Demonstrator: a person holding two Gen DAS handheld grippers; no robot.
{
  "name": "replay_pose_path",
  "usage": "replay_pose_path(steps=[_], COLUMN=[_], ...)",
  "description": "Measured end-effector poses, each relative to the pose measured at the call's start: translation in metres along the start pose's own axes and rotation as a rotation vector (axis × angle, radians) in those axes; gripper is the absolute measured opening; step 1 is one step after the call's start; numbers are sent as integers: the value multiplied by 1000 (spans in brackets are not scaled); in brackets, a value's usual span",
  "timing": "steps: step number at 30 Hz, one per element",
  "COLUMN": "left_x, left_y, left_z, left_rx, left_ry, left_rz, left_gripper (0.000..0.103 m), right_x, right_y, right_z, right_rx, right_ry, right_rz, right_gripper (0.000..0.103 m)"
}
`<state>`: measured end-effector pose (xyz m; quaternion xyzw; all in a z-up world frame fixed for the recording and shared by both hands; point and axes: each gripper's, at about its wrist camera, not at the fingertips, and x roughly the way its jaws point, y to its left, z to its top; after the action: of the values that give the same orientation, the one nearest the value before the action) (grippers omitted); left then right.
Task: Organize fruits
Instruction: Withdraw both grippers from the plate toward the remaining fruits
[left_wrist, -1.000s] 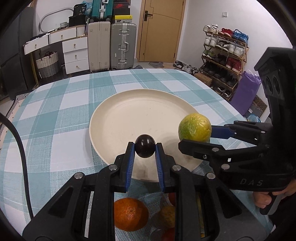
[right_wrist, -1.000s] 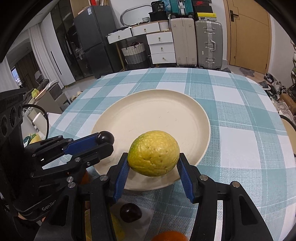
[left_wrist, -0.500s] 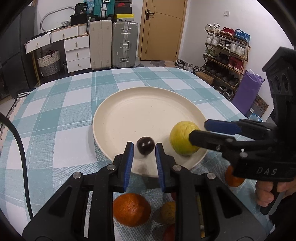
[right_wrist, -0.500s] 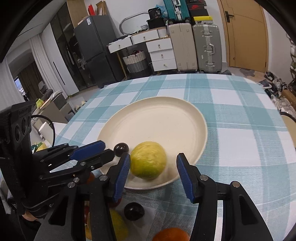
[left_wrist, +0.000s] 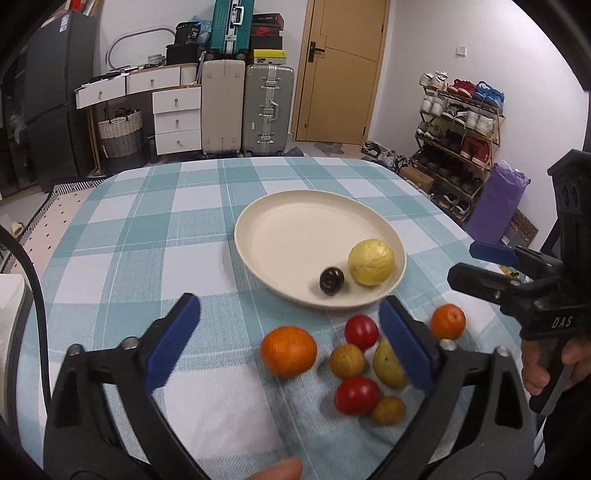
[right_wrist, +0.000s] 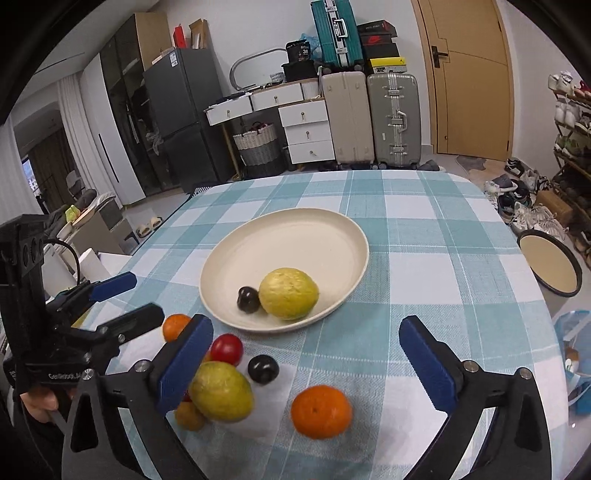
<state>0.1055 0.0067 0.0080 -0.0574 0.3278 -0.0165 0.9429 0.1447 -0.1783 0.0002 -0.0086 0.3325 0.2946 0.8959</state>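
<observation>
A cream plate (left_wrist: 295, 229) (right_wrist: 295, 232) on the checked tablecloth holds a yellow-green fruit (left_wrist: 371, 262) (right_wrist: 289, 293) and a small dark fruit (left_wrist: 331, 281) (right_wrist: 248, 299) side by side. My left gripper (left_wrist: 290, 338) is open and empty, raised above loose fruit: a large orange (left_wrist: 288, 350), two red tomatoes (left_wrist: 361, 331), a small orange (left_wrist: 447, 321) and yellowish fruits (left_wrist: 347, 360). My right gripper (right_wrist: 304, 363) is open and empty, above an orange (right_wrist: 320, 411), a yellow-green fruit (right_wrist: 221, 391) and a dark fruit (right_wrist: 262, 368).
The round table's edge (right_wrist: 532, 295) drops off at the right, with a round tray (right_wrist: 550, 266) beyond it. Suitcases (left_wrist: 269, 107), drawers and a shoe rack (left_wrist: 458, 122) stand far behind. The far half of the table (left_wrist: 177, 206) holds nothing else.
Both grippers let go of their fruits onto the plate, opened wide and pulled back and up from it. The yellow-green and dark fruits now rest on the plate.
</observation>
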Motion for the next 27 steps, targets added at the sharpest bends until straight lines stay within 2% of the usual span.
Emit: replay_pose_path(steps=[10,19,27], left_x=[-43,-38,-35], left_y=[-11,-8,-6], left_z=[-24,-32,-33], left_rx=[34,14,6], left_ry=[-26,-2,3], left_rz=[3,14,7], left_gripper=[102,102,102], right_x=[-27,-23,-21], right_y=[8,4,-2], right_z=[-19,-33,-37], right_rx=[-3,0,12], right_ry=[-57,10,30], right_rz=[-47,-81,-82], right_gripper=[103,103,103])
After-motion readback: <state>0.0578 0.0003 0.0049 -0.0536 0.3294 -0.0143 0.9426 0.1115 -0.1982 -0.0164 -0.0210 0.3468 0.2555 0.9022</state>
